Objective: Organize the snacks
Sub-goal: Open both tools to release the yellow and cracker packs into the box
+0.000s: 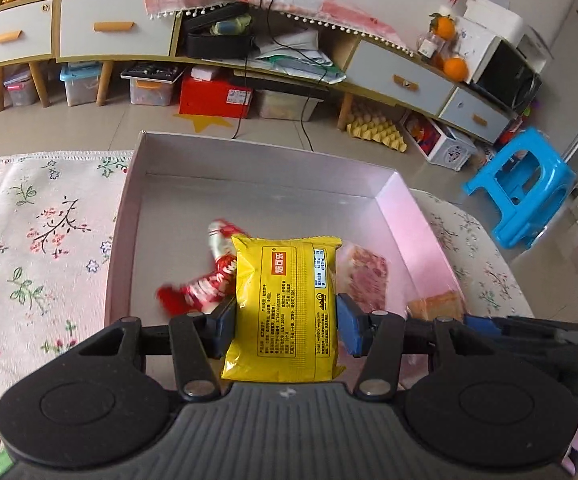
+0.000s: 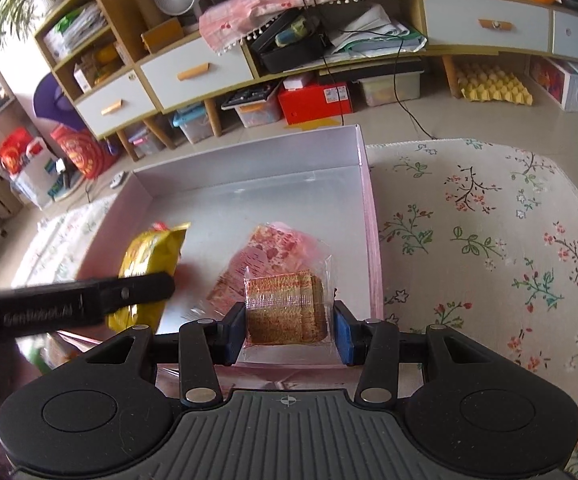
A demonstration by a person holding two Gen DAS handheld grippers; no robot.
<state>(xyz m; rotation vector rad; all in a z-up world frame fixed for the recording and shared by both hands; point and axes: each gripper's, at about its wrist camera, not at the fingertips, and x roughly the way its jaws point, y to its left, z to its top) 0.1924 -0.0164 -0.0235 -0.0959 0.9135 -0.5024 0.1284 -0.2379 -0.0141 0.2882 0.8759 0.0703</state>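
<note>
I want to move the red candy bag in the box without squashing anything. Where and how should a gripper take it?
Probably grip the red candy bag across its narrow middle, coming from above on the box's open left side. It lies flat and long on the floor, and the yellow packet in the left gripper covers its right end. It is blurred, so its exact outline is uncertain.

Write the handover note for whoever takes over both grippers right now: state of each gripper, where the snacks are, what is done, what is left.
Left gripper: shut on the yellow snack packet, held over the pink box.
Right gripper: shut on the clear-wrapped brown cake, also over the box.
Done: red-and-white packet and pink-wrapped snack already lie in the box.
Left: probably set both held snacks down inside and release.
</note>
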